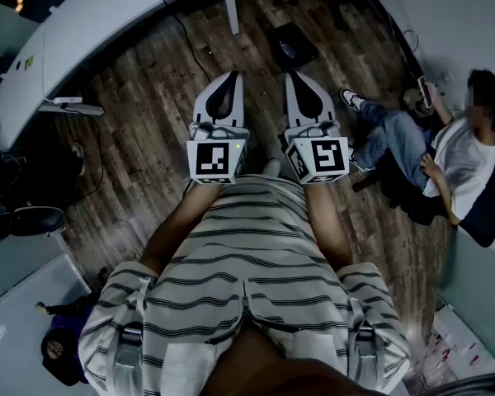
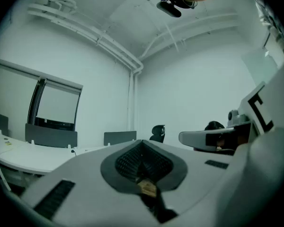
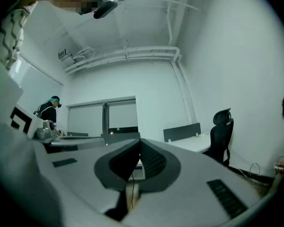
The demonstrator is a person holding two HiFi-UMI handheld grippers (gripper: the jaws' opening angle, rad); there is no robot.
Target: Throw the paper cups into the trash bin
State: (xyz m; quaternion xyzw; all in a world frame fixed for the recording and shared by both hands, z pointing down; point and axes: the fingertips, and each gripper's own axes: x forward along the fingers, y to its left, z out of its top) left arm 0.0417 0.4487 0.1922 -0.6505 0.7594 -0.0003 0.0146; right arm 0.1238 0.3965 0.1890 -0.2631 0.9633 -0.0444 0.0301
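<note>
Holding both tools close against a striped shirt (image 1: 247, 254), the person stands over the wooden floor (image 1: 148, 114). The left gripper (image 1: 231, 74) points forward with its jaws pressed together at the tips and nothing between them. The right gripper (image 1: 290, 74), just beside it, is closed the same way and also empty. A white desk (image 1: 91, 23) curves across the far left corner. A seated person (image 1: 445, 147) is off to the right. Where the paper cups and the trash bin are I cannot tell.
</note>
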